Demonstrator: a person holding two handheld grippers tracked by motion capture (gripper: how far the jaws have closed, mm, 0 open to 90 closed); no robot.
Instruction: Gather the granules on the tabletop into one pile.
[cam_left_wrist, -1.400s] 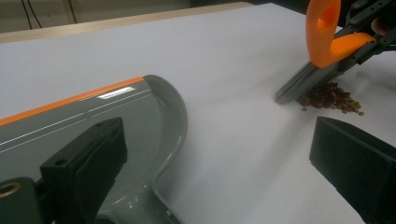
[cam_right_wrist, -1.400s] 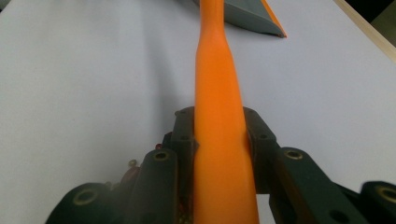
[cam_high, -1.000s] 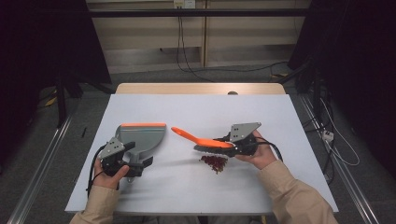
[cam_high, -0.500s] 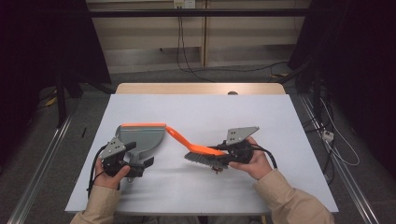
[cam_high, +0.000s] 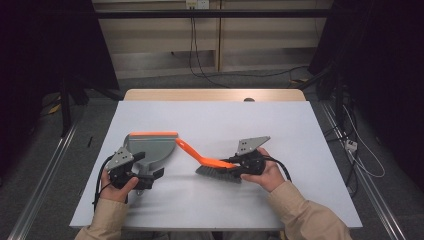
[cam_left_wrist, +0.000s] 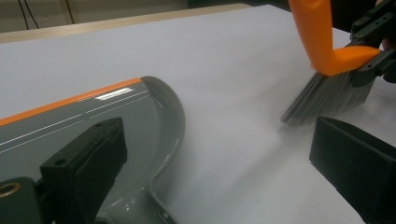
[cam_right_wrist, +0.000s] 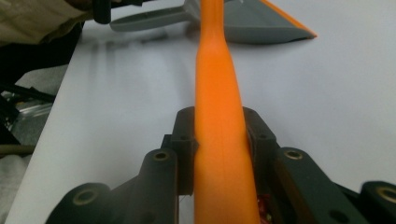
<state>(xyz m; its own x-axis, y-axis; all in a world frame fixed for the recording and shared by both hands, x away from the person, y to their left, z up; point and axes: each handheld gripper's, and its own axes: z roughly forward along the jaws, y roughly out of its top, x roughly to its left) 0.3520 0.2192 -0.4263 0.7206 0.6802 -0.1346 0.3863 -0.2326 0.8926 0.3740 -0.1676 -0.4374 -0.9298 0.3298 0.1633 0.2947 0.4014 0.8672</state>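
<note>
Unmarked orange brush (cam_high: 210, 162), grey dustpan (cam_high: 150, 149)

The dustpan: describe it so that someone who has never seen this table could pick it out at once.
Start at the white table and look to its near left part. There lies the dustpan, a flat grey scoop beside the left hand-held gripper, its handle toward the person. Its orange strip along the far edge sets it apart from the brush, which has an orange handle and grey bristles.

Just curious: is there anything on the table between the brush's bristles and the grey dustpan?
No. In the left gripper view, bare white table lies between the bristles and the dustpan.
</note>
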